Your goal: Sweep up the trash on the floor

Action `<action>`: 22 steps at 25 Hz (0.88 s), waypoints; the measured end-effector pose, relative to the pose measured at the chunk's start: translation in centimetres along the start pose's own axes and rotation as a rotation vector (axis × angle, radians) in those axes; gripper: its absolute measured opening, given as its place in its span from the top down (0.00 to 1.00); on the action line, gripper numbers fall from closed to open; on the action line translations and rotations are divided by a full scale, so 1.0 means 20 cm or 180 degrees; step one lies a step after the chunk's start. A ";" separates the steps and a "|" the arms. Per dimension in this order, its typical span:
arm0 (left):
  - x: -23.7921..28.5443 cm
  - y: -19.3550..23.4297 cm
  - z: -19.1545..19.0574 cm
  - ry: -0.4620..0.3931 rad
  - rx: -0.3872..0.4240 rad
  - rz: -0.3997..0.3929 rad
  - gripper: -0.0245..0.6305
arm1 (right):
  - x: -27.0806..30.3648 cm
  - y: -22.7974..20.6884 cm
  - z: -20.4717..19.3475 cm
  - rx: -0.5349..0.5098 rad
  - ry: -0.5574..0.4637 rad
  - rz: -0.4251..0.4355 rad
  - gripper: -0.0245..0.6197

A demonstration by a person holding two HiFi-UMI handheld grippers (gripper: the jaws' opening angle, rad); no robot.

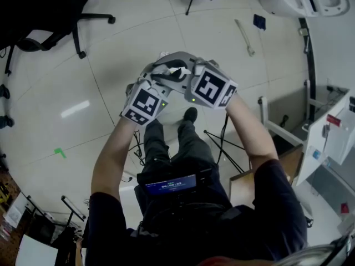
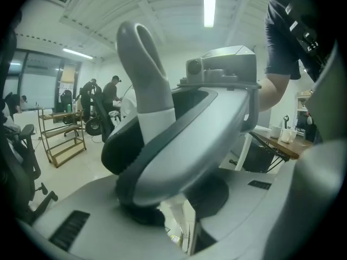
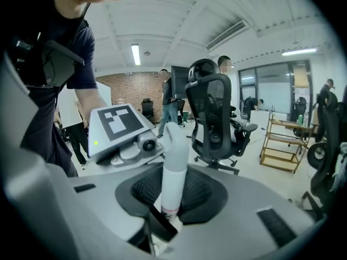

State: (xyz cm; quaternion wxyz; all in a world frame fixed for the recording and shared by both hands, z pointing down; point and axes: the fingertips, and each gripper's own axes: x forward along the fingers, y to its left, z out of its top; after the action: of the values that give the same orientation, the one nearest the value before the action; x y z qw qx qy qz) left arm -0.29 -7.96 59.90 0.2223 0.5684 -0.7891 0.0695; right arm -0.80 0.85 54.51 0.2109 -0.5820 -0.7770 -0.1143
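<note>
Both hand-held grippers sit close together in front of the person's chest, on the same handle (image 3: 172, 167). The left hand-held gripper (image 2: 179, 223) has its jaws closed on the white stem low down. The right hand-held gripper (image 3: 167, 213) has its pads pinching the white tube, with the grey cap sticking up above. It is probably a broom's handle, but no view shows the head.

The trash is a blue scrap (image 1: 259, 21) and a pale strip (image 1: 244, 36). Both lie on the floor (image 1: 138, 32) well ahead of the person, near each other. The green bit (image 1: 59, 152) off to the left could be trash or a floor marker; can't tell.

The step looks like carrying the tool toward the trash, with no sweeping started. To do it well, both grips should stay firm so the handle doesn't twist. The head should land beyond the strip and pull back in short strokes, gathering strip and scrap into one pile. The black cables (image 1: 219, 143) by the feet need avoiding.
</note>
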 end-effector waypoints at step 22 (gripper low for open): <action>0.02 0.07 0.14 0.0135 0.0269 -0.0060 0.85 | -0.10 -0.15 0.11 -0.0071 -0.0271 -0.0733 0.79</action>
State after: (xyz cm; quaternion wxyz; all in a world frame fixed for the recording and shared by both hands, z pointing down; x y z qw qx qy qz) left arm -2.55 -8.78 57.69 0.2154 0.5830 -0.7752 0.1126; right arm -3.57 -0.74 51.80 0.1567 -0.4955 -0.8457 -0.1216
